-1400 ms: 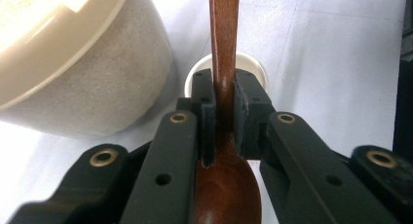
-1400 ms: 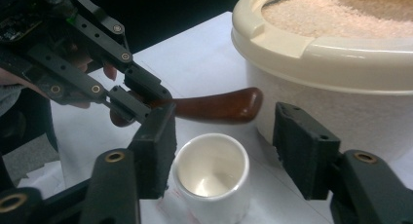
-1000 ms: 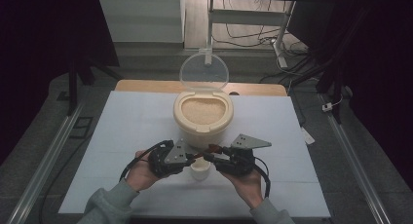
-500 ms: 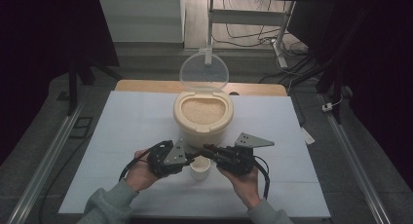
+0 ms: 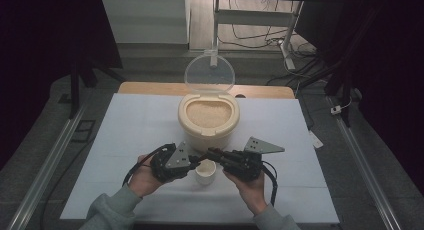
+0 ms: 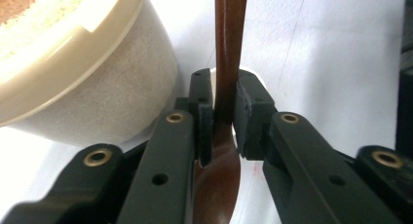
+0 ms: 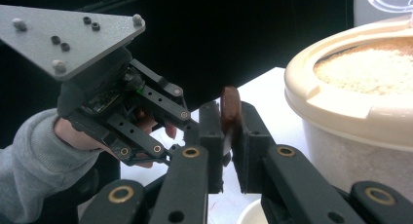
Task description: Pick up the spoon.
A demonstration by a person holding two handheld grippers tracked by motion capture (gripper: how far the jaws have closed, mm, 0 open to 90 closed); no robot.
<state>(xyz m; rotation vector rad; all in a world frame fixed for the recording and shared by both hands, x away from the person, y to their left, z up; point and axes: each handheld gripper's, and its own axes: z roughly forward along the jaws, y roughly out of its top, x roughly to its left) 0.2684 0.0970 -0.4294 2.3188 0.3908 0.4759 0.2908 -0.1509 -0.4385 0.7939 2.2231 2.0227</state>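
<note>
A dark brown spoon [image 6: 226, 48] runs between my two grippers, just above a small white cup [image 5: 205, 172] near the table's front. My left gripper [image 6: 225, 102] is shut on the spoon near its bowl, and the handle rises away from it. My right gripper [image 7: 229, 121] is shut on the handle's rounded end [image 7: 231, 104]. In the high view the left gripper [image 5: 192, 162] and right gripper [image 5: 214, 154] meet tip to tip over the cup. Just behind them stands a cream container [image 5: 208, 122] full of pale grain, its clear lid [image 5: 209, 72] upright.
The white table mat [image 5: 125, 130] spreads to both sides of the container. Metal rails [image 5: 45, 170] run along the table's left and right. In the right gripper view the left hand and its gripper's grey plate [image 7: 63, 29] show close by.
</note>
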